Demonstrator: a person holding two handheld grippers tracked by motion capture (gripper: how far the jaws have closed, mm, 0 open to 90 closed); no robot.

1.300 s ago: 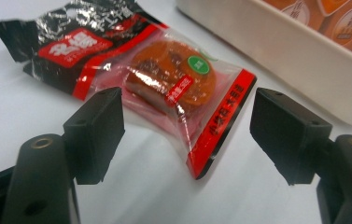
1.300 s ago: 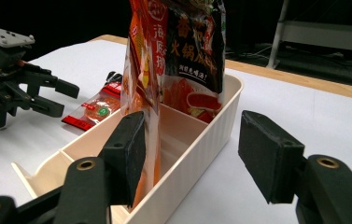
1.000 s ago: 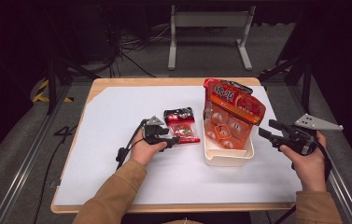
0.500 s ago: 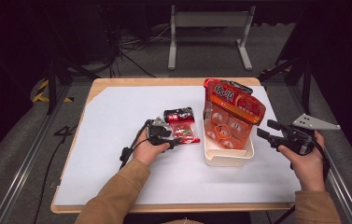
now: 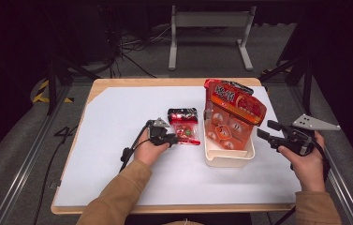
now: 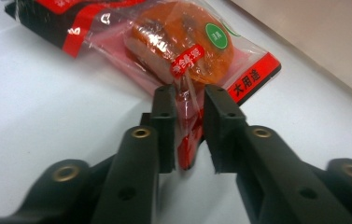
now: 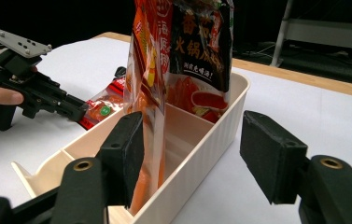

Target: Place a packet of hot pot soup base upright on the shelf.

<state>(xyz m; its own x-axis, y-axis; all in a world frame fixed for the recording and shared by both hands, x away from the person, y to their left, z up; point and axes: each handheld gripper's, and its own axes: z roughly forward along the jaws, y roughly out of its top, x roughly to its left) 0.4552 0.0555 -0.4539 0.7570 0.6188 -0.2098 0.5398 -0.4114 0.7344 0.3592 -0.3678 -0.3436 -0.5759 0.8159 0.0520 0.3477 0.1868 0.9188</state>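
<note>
A small clear snack packet [image 5: 183,127] with red and black print lies flat on the white mat, left of the cream tub [image 5: 228,160]. My left gripper [image 5: 173,139] has just been closing. In the left gripper view the packet [image 6: 183,46] has its near red edge pinched between the pads of that gripper [image 6: 190,91]. My right gripper [image 5: 264,130] is held just right of the tub with wide-open, empty jaws. The right gripper view shows the gripper [image 7: 192,126] facing the tub's wall [image 7: 201,154] and a tall orange bag [image 7: 148,60] standing inside.
The orange bag [image 5: 235,105] leans out over the tub's top. The white mat [image 5: 118,140] covers most of the wooden table, with bare room at left and front. A metal stand [image 5: 209,23] and cables sit on the floor behind.
The left gripper's jaws have closed onto the packet's near edge. Both hands have barely shifted, and the right gripper's jaws stay as wide as before.
</note>
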